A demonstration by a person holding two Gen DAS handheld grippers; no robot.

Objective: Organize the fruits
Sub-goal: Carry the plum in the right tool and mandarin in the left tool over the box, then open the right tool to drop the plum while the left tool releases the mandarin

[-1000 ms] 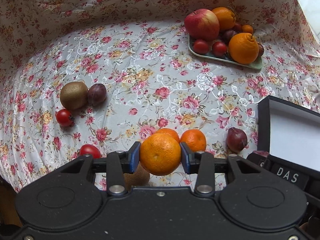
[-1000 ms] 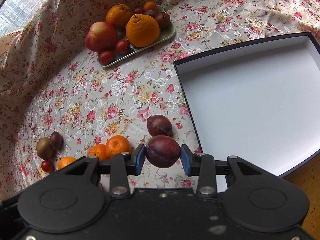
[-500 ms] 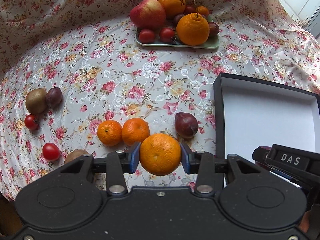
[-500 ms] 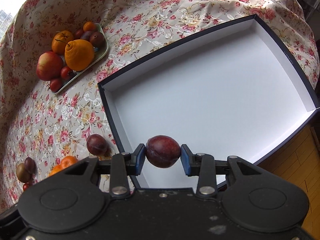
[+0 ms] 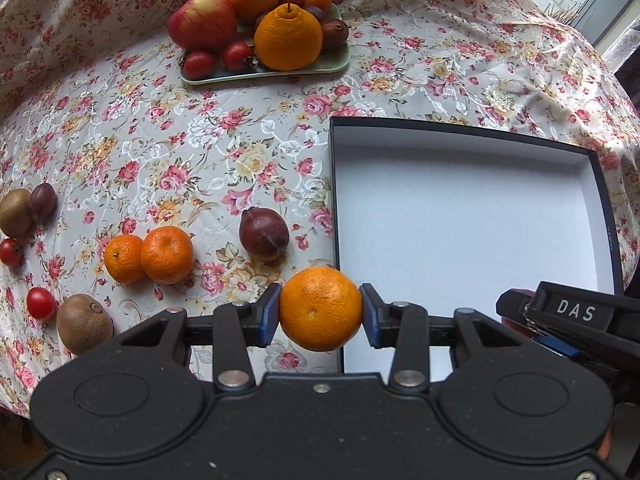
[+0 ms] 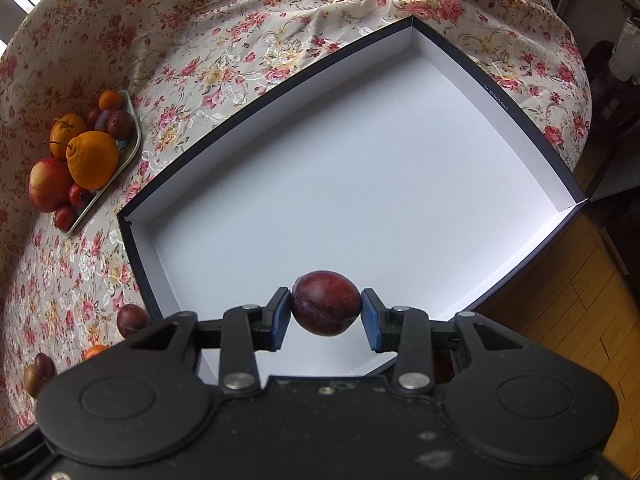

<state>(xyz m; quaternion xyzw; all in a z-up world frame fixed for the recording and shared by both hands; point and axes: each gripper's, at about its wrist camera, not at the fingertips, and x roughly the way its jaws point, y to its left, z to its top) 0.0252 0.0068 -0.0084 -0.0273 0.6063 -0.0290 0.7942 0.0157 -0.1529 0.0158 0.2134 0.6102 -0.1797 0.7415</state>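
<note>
My left gripper (image 5: 321, 309) is shut on an orange mandarin (image 5: 320, 300), held above the near left edge of the white-lined black box (image 5: 460, 216). My right gripper (image 6: 325, 304) is shut on a dark red plum (image 6: 325, 298), held over the inside of the same box (image 6: 360, 184). The right gripper also shows at the lower right of the left wrist view (image 5: 568, 316). Two mandarins (image 5: 152, 254) and a plum (image 5: 264, 234) lie on the floral cloth left of the box.
A green tray (image 5: 280, 72) at the back holds an apple, oranges, tomatoes and plums. Two kiwis (image 5: 84, 322), tomatoes (image 5: 40, 302) and a plum (image 5: 43, 200) lie at the left. The box's right side overhangs the table edge above wooden floor (image 6: 580, 320).
Both grippers have moved right with their fruit. The plum is now over the box interior; the mandarin has reached the box's left edge.
</note>
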